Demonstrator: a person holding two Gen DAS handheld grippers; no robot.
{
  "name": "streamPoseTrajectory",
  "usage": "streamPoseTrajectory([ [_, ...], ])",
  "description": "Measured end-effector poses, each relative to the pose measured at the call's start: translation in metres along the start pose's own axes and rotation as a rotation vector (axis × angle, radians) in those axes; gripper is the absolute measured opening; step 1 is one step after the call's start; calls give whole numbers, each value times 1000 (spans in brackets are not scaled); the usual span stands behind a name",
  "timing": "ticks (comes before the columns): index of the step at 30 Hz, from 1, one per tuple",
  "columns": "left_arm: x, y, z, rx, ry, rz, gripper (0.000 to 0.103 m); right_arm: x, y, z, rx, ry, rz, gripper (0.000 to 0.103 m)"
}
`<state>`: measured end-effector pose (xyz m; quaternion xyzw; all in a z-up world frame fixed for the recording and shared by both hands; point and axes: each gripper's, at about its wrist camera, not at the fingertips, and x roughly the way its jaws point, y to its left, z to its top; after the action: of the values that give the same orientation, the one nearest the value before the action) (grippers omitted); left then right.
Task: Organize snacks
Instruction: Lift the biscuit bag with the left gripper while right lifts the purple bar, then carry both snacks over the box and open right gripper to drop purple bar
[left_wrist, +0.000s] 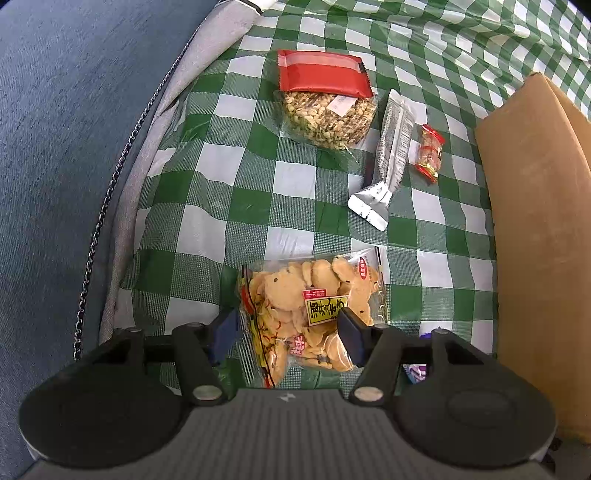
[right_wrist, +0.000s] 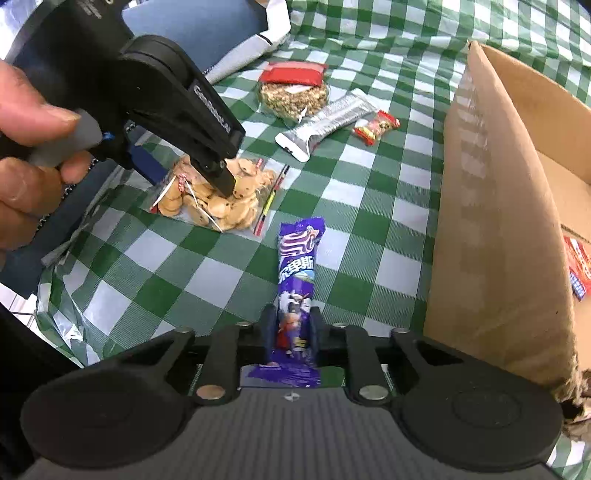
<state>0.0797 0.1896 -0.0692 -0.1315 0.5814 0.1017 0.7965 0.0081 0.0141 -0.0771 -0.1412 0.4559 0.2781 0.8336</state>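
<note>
Green-and-white checked cloth (left_wrist: 295, 181) covers the whole work surface, rumpled toward the far side. At the right stands an open cardboard box (right_wrist: 495, 229) with a red packet already inside, likely where the snacks go. Near the left edge lies a clear bag of round biscuits (left_wrist: 314, 306); the left gripper (left_wrist: 291, 334) straddles it with its blue pads on either flank and seems to be clamped on the bag, though contact on the left side is hard to confirm. These biscuits are brittle and the film is slick, so a gentle squeeze across the bag's middle suits it better than a hard pinch. Just right of it, the right gripper (right_wrist: 291, 334) is closed on the near end of a purple snack stick (right_wrist: 297, 273), a light, soft, crinkly wrapper that will droop if lifted by one end. Farther off lie a red packet (left_wrist: 323, 72) on a grain cake (left_wrist: 327, 120), a silver bar (left_wrist: 388, 155) and a small red sweet (left_wrist: 430, 153).
</note>
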Motion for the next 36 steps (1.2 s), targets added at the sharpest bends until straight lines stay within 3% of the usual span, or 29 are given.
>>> streamPoseTrajectory([
  [6, -4, -3, 1, 41, -32, 19, 53, -4, -3, 0, 18, -34, 4, 16],
  [11, -19, 0, 2, 15, -103, 18, 46, -15, -5, 1, 10, -100, 6, 16],
  [18, -47, 3, -1, -48, -217, -30, 45, -30, -10, 3, 21, -180, 16, 16],
  [23, -71, -5, -8, -38, -328, -27, 45, -47, -13, 5, 28, -269, 29, 16],
  [29, -93, -15, -14, -28, -431, -44, 45, -81, -22, 9, 36, -388, 65, 16],
  [36, -111, -22, -14, -56, -510, -101, 45, -149, -67, 36, 88, -476, 86, 16],
])
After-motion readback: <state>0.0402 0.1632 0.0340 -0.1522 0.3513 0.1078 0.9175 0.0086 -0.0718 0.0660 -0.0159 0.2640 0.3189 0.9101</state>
